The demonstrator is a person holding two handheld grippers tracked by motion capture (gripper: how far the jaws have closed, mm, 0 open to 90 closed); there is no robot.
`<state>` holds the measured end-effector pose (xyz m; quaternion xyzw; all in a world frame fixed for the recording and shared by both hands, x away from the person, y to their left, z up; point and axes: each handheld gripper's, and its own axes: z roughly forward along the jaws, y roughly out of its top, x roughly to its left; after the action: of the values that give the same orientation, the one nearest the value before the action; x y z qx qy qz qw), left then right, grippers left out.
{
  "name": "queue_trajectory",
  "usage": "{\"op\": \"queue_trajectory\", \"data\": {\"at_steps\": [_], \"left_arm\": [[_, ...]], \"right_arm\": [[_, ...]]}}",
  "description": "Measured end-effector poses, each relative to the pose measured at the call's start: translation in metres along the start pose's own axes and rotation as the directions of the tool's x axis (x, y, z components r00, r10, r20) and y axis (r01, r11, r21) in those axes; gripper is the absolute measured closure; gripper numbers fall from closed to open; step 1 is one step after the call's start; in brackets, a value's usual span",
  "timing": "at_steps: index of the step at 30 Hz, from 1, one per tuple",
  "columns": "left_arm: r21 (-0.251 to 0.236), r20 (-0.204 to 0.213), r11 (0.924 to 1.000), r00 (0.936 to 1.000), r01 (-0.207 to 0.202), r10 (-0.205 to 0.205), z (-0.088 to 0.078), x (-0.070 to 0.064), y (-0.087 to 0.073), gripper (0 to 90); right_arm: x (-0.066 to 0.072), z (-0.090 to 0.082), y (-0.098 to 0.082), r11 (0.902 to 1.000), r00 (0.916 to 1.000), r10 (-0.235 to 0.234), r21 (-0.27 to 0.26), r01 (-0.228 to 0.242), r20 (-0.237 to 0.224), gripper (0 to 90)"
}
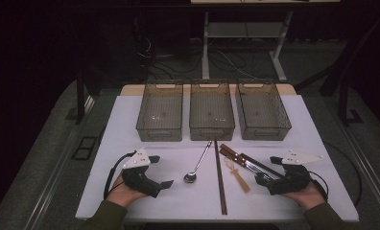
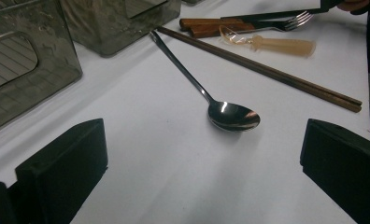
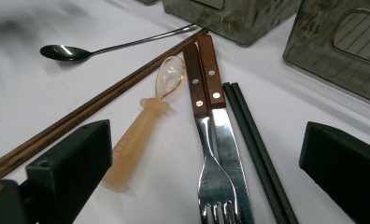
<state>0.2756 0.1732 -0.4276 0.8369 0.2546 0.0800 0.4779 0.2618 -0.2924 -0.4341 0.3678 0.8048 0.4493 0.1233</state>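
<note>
Both grippers rest on the white table [image 1: 130,120] with jaws wide apart, gripping nothing: left gripper [image 1: 161,171] faces the metal spoon [image 2: 232,115], right gripper [image 1: 267,168] the wooden-handled fork [image 3: 206,140] and knife [image 3: 223,135], brown chopsticks [image 1: 220,177] between them

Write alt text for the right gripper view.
Two open black gripper jaws frame a wood-handled steel fork and knife lying side by side on a white table. Black chopsticks lie right of them; a translucent amber plastic spoon, brown wooden chopsticks and a steel spoon lie left.
</note>
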Motion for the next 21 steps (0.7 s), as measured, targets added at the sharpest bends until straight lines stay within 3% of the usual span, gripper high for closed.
{"op": "queue_trajectory", "data": {"at_steps": [21], "left_arm": [[0.007, 0.004, 0.9999, 0.9999, 0.01, -0.01, -0.0035, -0.0006, -0.003, 0.0]], "right_arm": [[-0.0013, -0.0052, 0.0065, 0.9998, 0.9988, -0.018, -0.011, 0.017, -0.046, 2.4]]}}
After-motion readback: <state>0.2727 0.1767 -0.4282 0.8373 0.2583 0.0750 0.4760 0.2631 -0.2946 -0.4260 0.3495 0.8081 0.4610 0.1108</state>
